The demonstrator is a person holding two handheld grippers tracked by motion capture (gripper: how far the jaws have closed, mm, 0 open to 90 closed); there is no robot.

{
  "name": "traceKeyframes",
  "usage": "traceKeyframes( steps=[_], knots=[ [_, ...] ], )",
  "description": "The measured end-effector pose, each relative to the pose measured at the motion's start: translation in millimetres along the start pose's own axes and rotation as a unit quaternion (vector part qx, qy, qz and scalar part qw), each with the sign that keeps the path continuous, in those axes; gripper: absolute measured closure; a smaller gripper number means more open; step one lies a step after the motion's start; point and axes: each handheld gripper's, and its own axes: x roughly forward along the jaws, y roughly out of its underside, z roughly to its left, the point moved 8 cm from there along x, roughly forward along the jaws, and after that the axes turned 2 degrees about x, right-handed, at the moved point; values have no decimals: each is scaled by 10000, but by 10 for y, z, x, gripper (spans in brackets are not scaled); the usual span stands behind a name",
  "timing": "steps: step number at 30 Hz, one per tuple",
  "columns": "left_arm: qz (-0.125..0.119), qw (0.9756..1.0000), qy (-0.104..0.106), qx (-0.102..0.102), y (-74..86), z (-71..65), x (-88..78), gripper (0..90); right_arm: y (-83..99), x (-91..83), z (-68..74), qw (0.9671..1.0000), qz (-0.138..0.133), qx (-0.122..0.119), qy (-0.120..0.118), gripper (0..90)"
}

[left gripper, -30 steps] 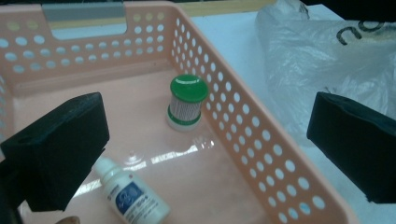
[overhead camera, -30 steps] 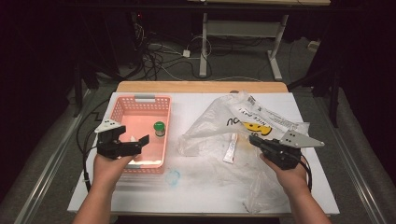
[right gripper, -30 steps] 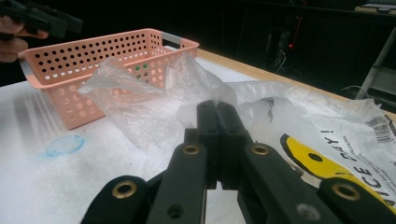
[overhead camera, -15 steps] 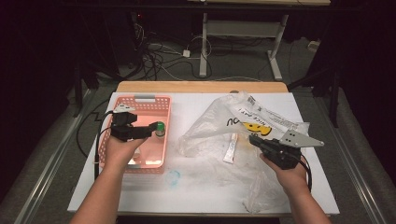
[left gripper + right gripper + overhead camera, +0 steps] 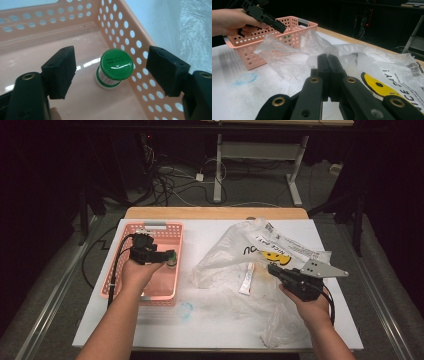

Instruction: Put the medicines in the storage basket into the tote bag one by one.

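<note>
A small white bottle with a green cap (image 5: 115,64) stands upright in the pink perforated basket (image 5: 130,30), close to its right wall. My left gripper (image 5: 111,60) points down over it, one pad on each side of the cap. The jaws have just been closing, but gaps remain and neither pad touches the bottle. From above, the left gripper (image 5: 167,256) hangs inside the basket (image 5: 165,227) beside the bottle (image 5: 171,262). My right gripper (image 5: 328,58) is shut, resting low on the clear plastic bag (image 5: 294,52); whether film is pinched I cannot tell.
The crumpled bag with a yellow smiley print (image 5: 272,256) covers the right half of the white table (image 5: 225,335). A white sachet (image 5: 246,279) lies under its film. A blue ring mark (image 5: 185,310) sits in front of the basket. Cables trail from both grippers.
My left hand has swung from the basket's left edge rightward over the basket and lower, onto the green-capped bottle, and its jaws have narrowed. The right hand has stayed put.
</note>
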Motion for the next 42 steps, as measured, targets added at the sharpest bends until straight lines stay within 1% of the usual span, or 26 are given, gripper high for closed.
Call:
traceKeyframes(
  steps=[2,4,7,8,10,14,16,20,23,29,32,35,38,39,42],
  knots=[
    [65,10000,-21,3,2,7,26,257,1,3,0,10000,3,-5,-3,900],
    [120,9999,20,-30,2,12,52,263,3,5,6,10000,10,27,-7,900],
    [218,9998,-14,5,4,21,91,280,-1,2,2,10000,2,-4,-3,900],
    [247,9997,8,6,4,19,104,286,-1,0,1,10000,1,-3,-3,900],
    [279,9996,45,-10,1,10,132,288,-1,-1,-1,10000,-2,-7,-2,900],
    [340,9994,55,2,9,-6,186,296,-1,-2,-6,10000,-3,-2,6,900],
    [405,9992,18,2,25,-2,214,310,-1,-2,-6,10000,-1,-5,5,900],
    [529,9986,26,49,53,-9,252,352,-1,-5,-8,10000,-4,1,4,900],
    [608,9981,-27,69,69,6,271,363,1,-6,-12,10000,-2,12,9,900],
    [638,9979,-75,98,65,11,295,379,4,-4,-10,10000,11,14,3,900],
    [713,9972,-183,157,69,13,314,403,6,-2,-12,10000,12,2,3,900],
    [729,9970,-199,192,64,7,328,424,6,-2,-9,10000,14,0,2,900],
    [745,9966,-246,269,61,2,337,464,6,-4,-10,10000,13,7,2,900],
    [762,9962,-273,316,64,2,336,492,7,-5,-12,10000,14,9,4,900],
    [752,9958,-353,373,61,-4,338,500,6,-6,-12,10000,11,22,9,900]
  ],
)
